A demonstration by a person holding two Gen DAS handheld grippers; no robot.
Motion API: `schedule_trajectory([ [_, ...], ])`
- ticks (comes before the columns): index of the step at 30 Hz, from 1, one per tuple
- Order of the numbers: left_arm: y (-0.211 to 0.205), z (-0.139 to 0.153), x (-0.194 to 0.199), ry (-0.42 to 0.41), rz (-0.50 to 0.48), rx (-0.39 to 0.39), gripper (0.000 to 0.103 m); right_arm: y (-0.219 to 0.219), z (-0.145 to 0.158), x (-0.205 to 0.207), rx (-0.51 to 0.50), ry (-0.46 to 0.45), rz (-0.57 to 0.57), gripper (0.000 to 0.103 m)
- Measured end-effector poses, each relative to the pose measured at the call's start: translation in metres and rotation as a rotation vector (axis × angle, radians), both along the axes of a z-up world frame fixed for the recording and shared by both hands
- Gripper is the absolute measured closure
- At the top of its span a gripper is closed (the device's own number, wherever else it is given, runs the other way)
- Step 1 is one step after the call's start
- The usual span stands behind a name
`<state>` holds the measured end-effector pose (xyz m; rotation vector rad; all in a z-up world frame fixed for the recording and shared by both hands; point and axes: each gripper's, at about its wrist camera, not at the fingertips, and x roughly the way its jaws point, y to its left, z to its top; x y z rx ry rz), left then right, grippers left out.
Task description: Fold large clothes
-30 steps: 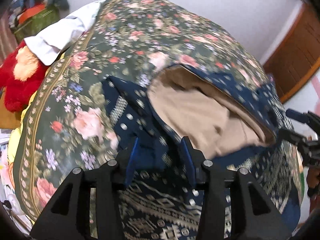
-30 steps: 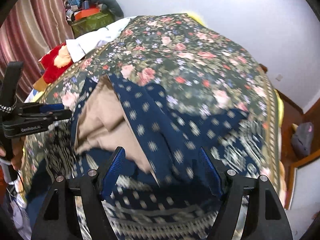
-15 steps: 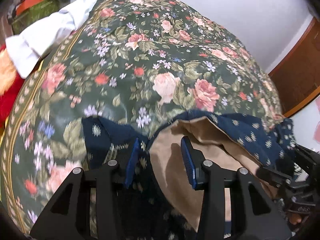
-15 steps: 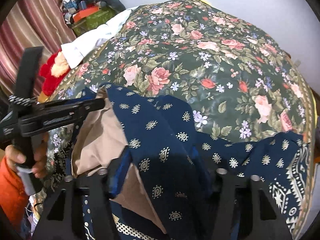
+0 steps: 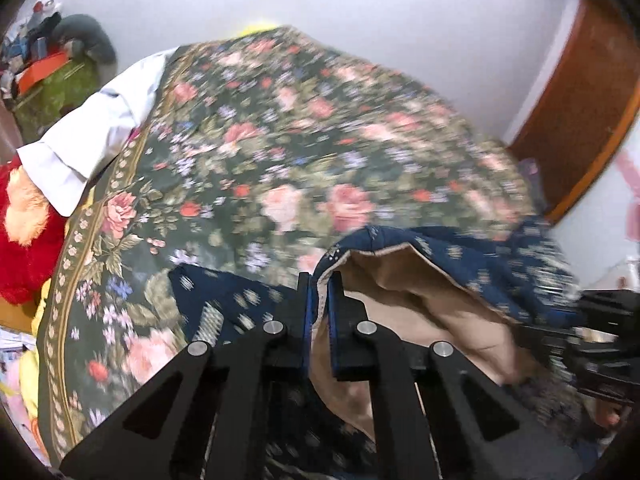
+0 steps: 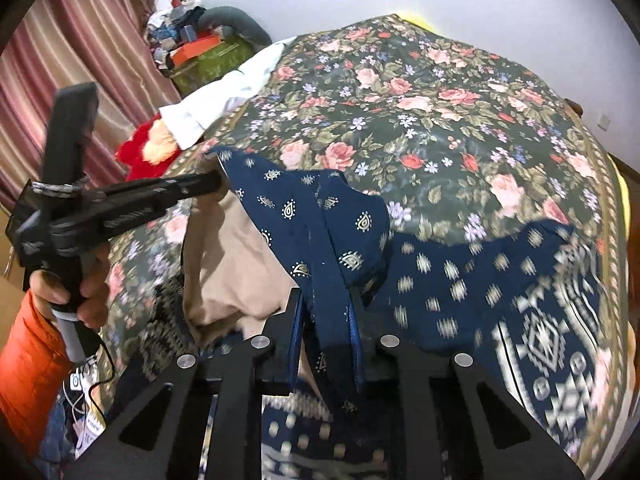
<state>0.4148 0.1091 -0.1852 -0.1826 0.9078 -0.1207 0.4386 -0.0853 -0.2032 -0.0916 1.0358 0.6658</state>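
Left wrist view, nearest: the left gripper (image 5: 319, 280) has its two fingers pressed together on the hem of the navy patterned garment (image 5: 472, 256), a thin fold of cloth pinched between the blue pads. From that pinch the hem arches up and to the right, exposing the garment's tan lining (image 5: 404, 312). At the right edge, blurred, the right gripper (image 5: 532, 330) reaches into the same hem.

Right wrist view, nearest: the right gripper (image 6: 326, 312) has a thick band of navy cloth between its fingers; the jaws are closing, and the pads already bear on the fold. The garment (image 6: 500, 280) spreads to the right of this grip over the bed, its white geometric border lying low at the right. To the left, the lifted edge runs across to the left gripper (image 6: 219, 180), held by a hand (image 6: 72, 292) in an orange sleeve (image 6: 28, 364); its tips are clenched on the far corner of the cloth.

Middle distance: the garment lies on the near part of a floral bedspread (image 6: 420, 92), which covers the bed to the far wall.

Far left: a white cloth (image 5: 100, 136) lies at the bedspread's edge, a red plush toy (image 5: 28, 232) beside it, and a pile of household items (image 6: 200, 48) stands against striped curtains (image 6: 80, 60).
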Motion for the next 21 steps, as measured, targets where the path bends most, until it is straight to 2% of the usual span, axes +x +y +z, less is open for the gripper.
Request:
schedule_trajectory([
  [3, -0.014, 0.020, -0.030, -0.019, -0.067, -0.057, 0.097, -0.014, 0.009, -0.022, 0.001, -0.014, 0.003, 0.086],
  [8, -0.044, 0.032, -0.078, -0.032, -0.143, -0.080, 0.097, -0.042, 0.013, -0.059, 0.005, 0.005, -0.001, 0.086],
  [10, -0.053, 0.029, -0.095, -0.020, -0.155, -0.089, 0.097, -0.051, 0.011, -0.074, -0.005, 0.019, -0.006, 0.086],
  [16, -0.071, 0.007, -0.141, 0.031, -0.188, -0.047, 0.097, -0.077, -0.001, -0.116, -0.045, 0.048, -0.001, 0.085],
  [21, -0.076, -0.019, -0.171, 0.106, -0.196, -0.006, 0.097, -0.090, -0.001, -0.143, -0.101, 0.026, -0.010, 0.085],
])
